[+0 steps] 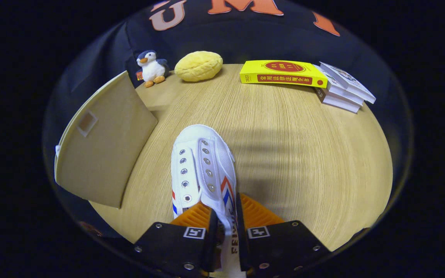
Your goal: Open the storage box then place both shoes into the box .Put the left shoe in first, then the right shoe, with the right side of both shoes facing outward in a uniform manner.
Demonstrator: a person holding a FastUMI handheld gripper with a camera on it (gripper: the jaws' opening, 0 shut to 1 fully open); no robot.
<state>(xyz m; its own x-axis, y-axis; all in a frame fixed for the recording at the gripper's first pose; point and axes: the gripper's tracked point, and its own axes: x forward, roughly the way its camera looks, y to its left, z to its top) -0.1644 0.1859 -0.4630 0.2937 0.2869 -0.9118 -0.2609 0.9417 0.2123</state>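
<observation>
While the gripper pinches the white shoe's side wall between nearly closed fingers, the beige box stands just left on the table.

— Where was the shoe?
— White, laceless, with red-and-blue stripes, toe pointing away, its side wall pinched between the jaws.
— And the storage box?
— Beige fabric, just left of it.

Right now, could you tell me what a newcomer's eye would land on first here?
The white sneaker pinched by its side wall in the gripper, toe pointing away over the wooden table. Next, the beige storage box beside it, and the yellow book beyond.
</observation>
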